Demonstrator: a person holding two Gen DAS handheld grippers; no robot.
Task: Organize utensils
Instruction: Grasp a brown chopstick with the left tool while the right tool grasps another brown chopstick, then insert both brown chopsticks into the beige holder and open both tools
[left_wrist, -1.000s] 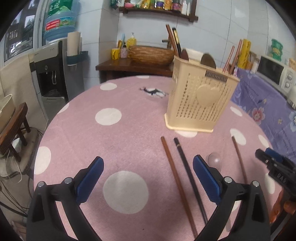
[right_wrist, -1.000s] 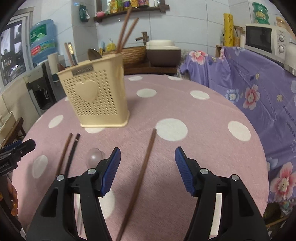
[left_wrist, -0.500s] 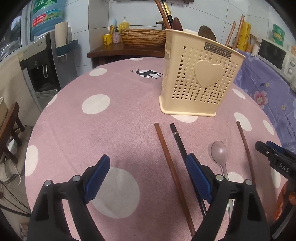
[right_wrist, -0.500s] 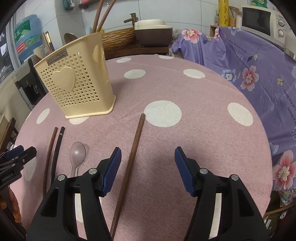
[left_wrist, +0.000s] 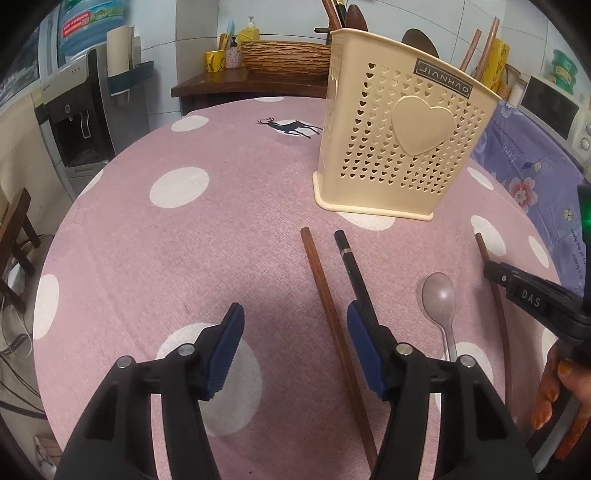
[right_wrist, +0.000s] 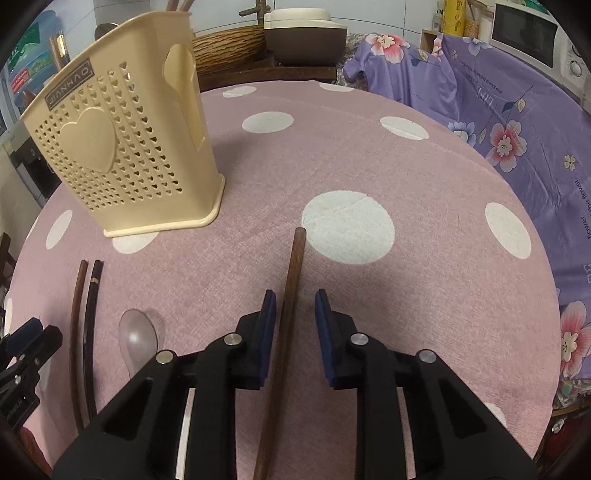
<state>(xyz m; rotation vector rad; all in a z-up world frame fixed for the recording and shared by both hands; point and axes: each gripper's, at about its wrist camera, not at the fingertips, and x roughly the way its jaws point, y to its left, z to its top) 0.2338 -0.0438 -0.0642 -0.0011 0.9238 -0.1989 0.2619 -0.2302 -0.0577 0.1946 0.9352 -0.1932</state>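
My right tongs (right_wrist: 295, 325) have just been closing around a brown chopstick (right_wrist: 291, 280) lying on the table (right_wrist: 406, 177), pads not yet touching; my left tongs (left_wrist: 295, 343), also closing, straddle another chopstick (left_wrist: 325, 295). Light, stiff, slippery: pinch mid-shaft

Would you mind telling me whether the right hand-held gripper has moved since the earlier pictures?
Yes. The right hand-held gripper has come down and sideways to straddle the lone brown chopstick; its jaws have been closing, not yet clamped.
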